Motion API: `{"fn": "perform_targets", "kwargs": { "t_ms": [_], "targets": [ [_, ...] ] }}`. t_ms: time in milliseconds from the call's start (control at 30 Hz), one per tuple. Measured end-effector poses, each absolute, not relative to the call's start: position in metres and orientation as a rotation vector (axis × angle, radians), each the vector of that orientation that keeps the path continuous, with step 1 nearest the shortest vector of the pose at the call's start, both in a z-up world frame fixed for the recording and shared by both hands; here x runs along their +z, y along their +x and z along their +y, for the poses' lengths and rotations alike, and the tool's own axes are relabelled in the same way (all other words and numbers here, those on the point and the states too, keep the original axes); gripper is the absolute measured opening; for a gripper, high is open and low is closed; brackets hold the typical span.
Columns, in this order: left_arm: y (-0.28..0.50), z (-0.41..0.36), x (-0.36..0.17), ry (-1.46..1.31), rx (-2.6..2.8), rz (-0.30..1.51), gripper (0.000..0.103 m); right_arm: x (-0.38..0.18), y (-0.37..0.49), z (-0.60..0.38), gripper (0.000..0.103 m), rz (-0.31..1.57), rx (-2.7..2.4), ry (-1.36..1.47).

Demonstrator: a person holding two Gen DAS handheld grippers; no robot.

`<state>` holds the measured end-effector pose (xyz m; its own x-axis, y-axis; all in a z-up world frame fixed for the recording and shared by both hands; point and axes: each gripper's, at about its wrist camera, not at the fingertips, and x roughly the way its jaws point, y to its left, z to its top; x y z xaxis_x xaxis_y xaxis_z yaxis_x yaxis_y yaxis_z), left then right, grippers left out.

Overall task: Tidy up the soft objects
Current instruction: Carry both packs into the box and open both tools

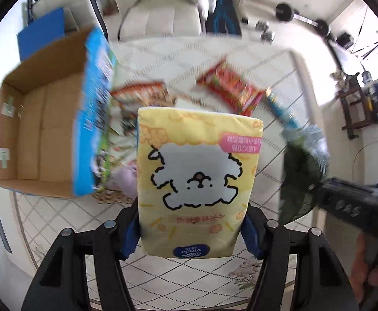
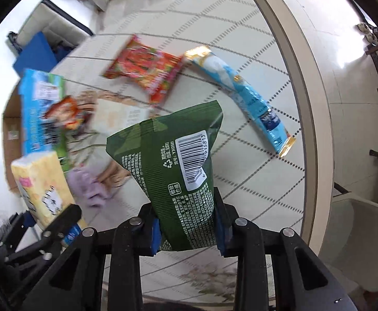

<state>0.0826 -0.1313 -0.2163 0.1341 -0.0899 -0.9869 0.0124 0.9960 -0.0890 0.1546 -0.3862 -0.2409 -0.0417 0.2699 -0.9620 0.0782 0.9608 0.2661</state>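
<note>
From the left wrist, the left gripper (image 1: pixel 190 235) is squeezing the tissue pack (image 1: pixel 198 173) by its lower sides above the table (image 1: pixel 201 272); it looks light and squashy. From the right wrist, the right gripper (image 2: pixel 189 229) is pinching the green bag (image 2: pixel 174 165) low down; its film looks crinkly and slippery.

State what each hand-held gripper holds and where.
Left hand-held gripper: yellow tissue pack, clamped at its logo end. Right hand-held gripper: green bag, clamped at one end.

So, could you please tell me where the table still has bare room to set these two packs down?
Bare cloth lies between the blue sachet strip and the table edge, and just ahead of both grippers. It is crowded beside the cardboard box, around the purple cloth.
</note>
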Motion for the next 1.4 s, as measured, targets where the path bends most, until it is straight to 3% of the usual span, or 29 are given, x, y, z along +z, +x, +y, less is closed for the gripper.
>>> {"fn": "perform_targets", "kwargs": {
  "t_ms": [233, 400, 567, 767, 1167, 1267, 1400],
  "targets": [
    [0.077, -0.036, -0.122, -0.083, -0.048, 1.306, 0.062, -0.167, 0.14, -0.29, 0.034, 1.521, 0.336, 0.359],
    [0.097, 0.039, -0.112, -0.134, 0.008, 1.305, 0.062, -0.147, 0.155, -0.179, 0.034, 1.501, 0.4, 0.345],
    [0.157, 0.105, -0.129, -0.211, -0.007, 1.39, 0.062, -0.156, 0.189, -0.095, 0.034, 1.526, 0.359, 0.306],
    [0.219, 0.152, -0.175, -0.243, -0.046, 1.497, 0.062, -0.208, 0.244, -0.013, 0.034, 1.595, 0.278, 0.256],
    [0.292, 0.185, -0.276, -0.285, -0.125, 1.675, 0.063, -0.295, 0.308, 0.039, 0.034, 1.669, 0.148, 0.144],
    [0.294, 0.185, -0.281, -0.269, -0.108, 1.688, 0.063, -0.306, 0.314, 0.038, 0.036, 1.684, 0.166, 0.168],
    [0.296, 0.187, -0.275, -0.25, -0.097, 1.672, 0.068, -0.305, 0.311, 0.036, 0.047, 1.676, 0.162, 0.136]
  ]
}}
